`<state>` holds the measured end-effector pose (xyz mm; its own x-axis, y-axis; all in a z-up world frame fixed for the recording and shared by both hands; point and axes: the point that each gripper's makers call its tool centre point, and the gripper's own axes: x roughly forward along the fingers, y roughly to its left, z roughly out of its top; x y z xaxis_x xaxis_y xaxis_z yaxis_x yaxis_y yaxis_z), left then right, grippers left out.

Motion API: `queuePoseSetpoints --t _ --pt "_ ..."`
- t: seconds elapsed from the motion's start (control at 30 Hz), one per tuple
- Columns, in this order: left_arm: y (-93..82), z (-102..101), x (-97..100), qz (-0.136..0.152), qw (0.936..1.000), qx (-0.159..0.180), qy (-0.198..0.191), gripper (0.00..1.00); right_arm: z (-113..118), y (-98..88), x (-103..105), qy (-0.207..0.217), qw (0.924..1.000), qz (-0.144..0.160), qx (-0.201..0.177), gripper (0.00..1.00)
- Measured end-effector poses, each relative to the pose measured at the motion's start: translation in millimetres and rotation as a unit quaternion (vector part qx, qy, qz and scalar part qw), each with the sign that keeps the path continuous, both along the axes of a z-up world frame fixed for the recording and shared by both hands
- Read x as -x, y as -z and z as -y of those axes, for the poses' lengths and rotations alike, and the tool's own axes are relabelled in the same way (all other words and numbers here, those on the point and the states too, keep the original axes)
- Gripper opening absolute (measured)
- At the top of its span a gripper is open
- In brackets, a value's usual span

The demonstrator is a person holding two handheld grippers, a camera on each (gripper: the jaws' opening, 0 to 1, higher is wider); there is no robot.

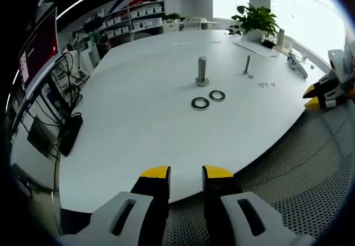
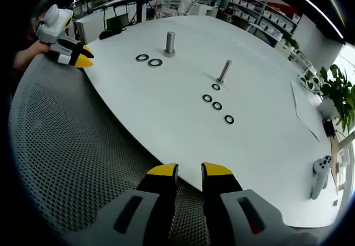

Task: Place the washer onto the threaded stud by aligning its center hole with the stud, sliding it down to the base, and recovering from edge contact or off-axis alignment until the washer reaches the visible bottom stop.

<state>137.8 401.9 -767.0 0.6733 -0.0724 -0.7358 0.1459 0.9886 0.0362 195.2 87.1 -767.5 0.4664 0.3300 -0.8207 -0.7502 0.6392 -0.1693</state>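
A: We are logging both tools over the near edge of the white table (image 1: 138, 118). The left hand-held gripper (image 1: 186, 175) is sitting with its yellow-tipped jaws parted by a narrow gap, nothing between them. The right hand-held gripper (image 2: 189, 171) is showing the same: jaws slightly apart, empty.

B: Where are we placing the washers?

A: Two large washers (image 1: 208, 99) are lying flat on the table just in front of the large threaded stud (image 1: 202, 71), which is standing upright on its hex base. The two are lying close together; none is on the stud.

B: And the smaller set?

A: In the right gripper view we are seeing a thinner stud (image 2: 223, 71) standing farther along, with four small washers (image 2: 217, 105) strung out on the table beside it. A potted plant (image 1: 254, 19) is standing at the far edge. We are also noting a game controller (image 2: 320, 175) resting near the table's rim.
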Motion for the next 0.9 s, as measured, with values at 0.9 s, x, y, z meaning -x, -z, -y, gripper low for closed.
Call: queuePoseSetpoints --t 0.9 --pt "-1.1 -1.0 -0.7 0.003 1.0 0.002 -0.005 0.19 -0.3 -1.7 -1.8 0.005 1.0 0.007 -0.004 0.2"
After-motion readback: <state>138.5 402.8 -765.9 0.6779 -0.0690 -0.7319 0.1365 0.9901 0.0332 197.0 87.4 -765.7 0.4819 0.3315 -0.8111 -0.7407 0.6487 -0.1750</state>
